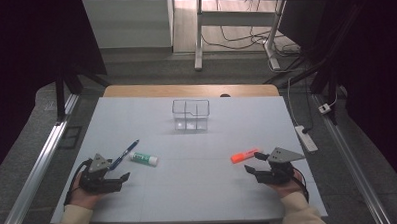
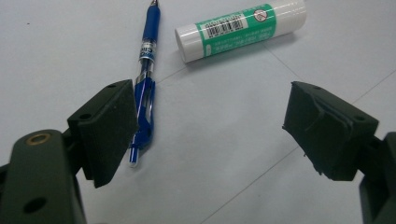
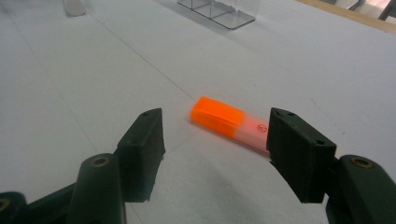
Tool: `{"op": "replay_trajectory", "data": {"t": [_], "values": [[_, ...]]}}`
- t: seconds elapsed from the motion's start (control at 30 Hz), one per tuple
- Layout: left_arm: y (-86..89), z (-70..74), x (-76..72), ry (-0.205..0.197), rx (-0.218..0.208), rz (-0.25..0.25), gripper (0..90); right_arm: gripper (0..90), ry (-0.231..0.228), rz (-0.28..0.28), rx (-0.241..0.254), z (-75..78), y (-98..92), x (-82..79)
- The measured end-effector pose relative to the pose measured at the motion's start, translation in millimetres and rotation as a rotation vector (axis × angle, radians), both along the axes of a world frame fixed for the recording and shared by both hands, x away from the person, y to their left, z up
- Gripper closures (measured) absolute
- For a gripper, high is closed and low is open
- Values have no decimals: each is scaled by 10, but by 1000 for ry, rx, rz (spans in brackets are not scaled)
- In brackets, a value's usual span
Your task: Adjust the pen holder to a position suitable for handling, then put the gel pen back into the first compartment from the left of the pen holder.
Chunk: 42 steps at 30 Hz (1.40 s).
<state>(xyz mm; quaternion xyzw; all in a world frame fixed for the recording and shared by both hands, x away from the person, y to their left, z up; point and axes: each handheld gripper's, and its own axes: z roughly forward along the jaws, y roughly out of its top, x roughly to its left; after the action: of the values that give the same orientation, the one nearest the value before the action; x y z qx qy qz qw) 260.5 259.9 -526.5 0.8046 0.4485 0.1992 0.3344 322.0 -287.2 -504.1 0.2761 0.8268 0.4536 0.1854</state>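
Observation:
A blue pen [image 1: 124, 154] and a white-and-green glue stick [image 1: 143, 158] lie at the left of the white table sheet [image 1: 199, 197]. My left gripper [image 1: 119, 171] rests just short of them. It is open, with the pen [image 2: 145, 79] running past its left jaw and the glue stick [image 2: 240, 29] farther ahead. An orange highlighter [image 1: 244, 155] lies at the right. My right gripper [image 1: 254, 162] is open just behind it. The highlighter [image 3: 224, 119] lies crosswise just beyond the jaw tips, one end hidden behind the right jaw. My right gripper [image 3: 215, 122] grips nothing.
A clear divided container [image 1: 190, 115] stands at the table's far middle, also seen far ahead as the container [image 3: 219, 11]. A white power strip [image 1: 306, 138] lies on the floor to the right. Metal rails [image 1: 36, 172] run along both sides.

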Motion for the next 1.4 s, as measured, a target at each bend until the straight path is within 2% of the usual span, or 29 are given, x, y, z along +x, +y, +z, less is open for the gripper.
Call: {"op": "replay_trajectory", "data": {"t": [0.17,0.37,0.6,0.93,1.03,1.2,1.4], "values": [[1,34,12,-7,-5,4,174,369,-9,0,-1,4,-2,-10],[-23,89,7,-16,18,4,174,369,-9,-8,-2,11,-15,-20],[-24,177,37,-14,9,14,175,369,-9,-4,0,10,-13,-18],[-42,337,157,17,34,0,179,371,-18,-1,-1,9,-11,-23],[-18,413,167,10,47,-1,180,371,-17,-4,-4,10,-13,-24],[60,492,194,5,55,12,189,371,-16,-1,-10,1,-8,-14],[109,531,315,25,68,28,203,371,-10,-5,-19,-7,-3,-13]]}}
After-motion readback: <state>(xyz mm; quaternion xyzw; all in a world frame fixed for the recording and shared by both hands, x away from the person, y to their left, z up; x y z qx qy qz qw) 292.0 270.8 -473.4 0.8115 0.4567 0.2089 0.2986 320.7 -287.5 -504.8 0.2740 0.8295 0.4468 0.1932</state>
